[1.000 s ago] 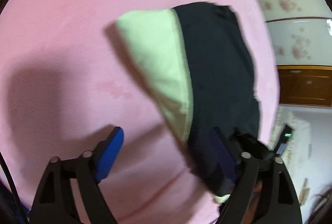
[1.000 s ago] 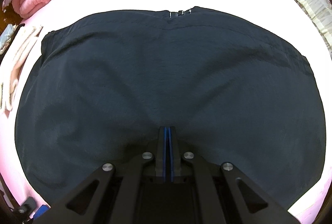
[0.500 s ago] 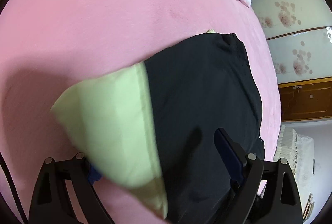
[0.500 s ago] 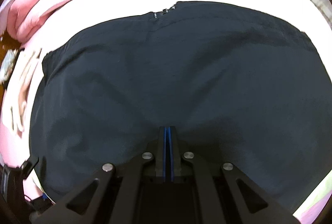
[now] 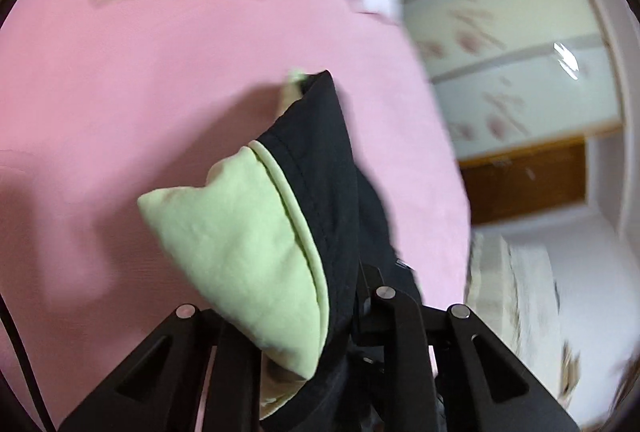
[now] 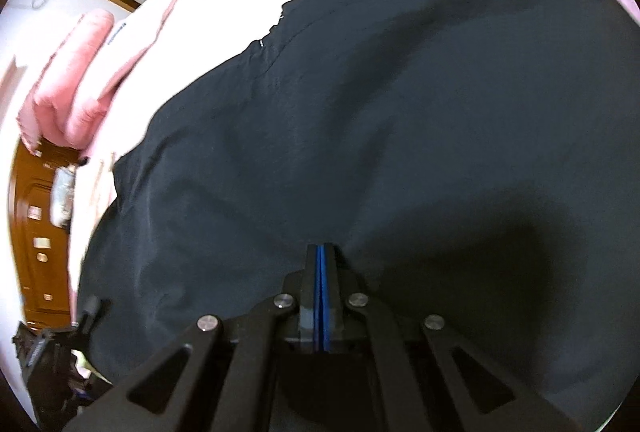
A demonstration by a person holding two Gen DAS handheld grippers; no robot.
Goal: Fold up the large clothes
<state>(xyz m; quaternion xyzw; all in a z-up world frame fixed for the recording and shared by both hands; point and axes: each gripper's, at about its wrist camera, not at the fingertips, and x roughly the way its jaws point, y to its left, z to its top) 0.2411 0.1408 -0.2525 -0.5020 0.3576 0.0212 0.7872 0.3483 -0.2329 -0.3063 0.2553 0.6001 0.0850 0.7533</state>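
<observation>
Fabric of a black garment (image 5: 332, 192) with a pale green lining (image 5: 240, 240) is bunched between the closing jaws of the left gripper (image 5: 304, 328), raised above the pink bedspread (image 5: 160, 72). The right gripper (image 6: 322, 252) is pinched fully together on the garment's black cloth — spread across the bedspread, below a folded pink blanket (image 6: 76, 72).

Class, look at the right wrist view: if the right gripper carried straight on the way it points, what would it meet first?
The black garment. The right gripper is shut with that cloth spread right at its tips and filling the view ahead. The bed presumably lies underneath, but how far the cloth hangs above it is unclear.
</observation>
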